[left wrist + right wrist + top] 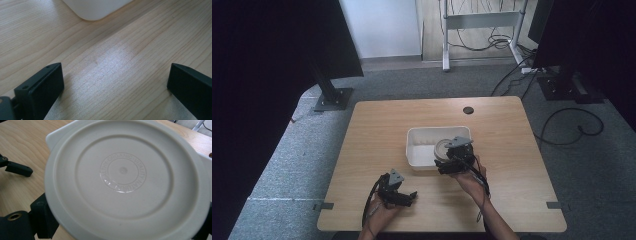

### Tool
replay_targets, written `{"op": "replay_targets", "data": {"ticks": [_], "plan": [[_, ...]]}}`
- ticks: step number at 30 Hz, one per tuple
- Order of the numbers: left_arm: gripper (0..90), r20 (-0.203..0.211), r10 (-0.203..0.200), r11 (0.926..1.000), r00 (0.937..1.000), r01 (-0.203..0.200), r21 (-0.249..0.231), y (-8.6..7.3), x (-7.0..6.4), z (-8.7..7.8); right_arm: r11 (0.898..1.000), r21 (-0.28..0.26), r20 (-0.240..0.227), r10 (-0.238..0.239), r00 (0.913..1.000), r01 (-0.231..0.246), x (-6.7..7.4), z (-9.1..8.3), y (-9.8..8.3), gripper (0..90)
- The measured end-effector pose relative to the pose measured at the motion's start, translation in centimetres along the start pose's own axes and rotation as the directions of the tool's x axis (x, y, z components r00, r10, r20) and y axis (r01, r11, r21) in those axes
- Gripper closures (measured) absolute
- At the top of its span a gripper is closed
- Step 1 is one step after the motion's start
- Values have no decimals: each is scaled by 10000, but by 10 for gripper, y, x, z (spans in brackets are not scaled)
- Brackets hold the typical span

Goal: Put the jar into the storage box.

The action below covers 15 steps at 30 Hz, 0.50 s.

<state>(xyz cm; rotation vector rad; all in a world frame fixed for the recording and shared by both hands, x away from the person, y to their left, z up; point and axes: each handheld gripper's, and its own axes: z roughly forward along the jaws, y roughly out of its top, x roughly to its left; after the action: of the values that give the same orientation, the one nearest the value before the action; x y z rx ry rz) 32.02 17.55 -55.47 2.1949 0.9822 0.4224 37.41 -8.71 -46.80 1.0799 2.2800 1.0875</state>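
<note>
Holding a round cream lid (127, 180) in the right gripper (455, 159), at the near right corner of the white tub (422, 150).
Right jaws clamped on the lid's rim, one at each side; embossed ring text on its face reads "ORGANIC VITALITY NATURAL" in the right gripper view. Tub sits mid-table (377, 125); whether the lid touches the tub can't be told. Left gripper (398, 192) sits low over bare wood near the front edge, jaws spread wide with nothing between them, tub corner (96, 8) ahead of it. Grippers near each other, not touching.
</note>
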Motion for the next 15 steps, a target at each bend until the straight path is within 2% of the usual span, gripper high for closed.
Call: {"op": "replay_targets", "data": {"ticks": [15], "plan": [[5,2,-7,10000,10000,7,-13,0,0,0,9996,254,373,69,9993,-79,-6,27,5,91]]}}
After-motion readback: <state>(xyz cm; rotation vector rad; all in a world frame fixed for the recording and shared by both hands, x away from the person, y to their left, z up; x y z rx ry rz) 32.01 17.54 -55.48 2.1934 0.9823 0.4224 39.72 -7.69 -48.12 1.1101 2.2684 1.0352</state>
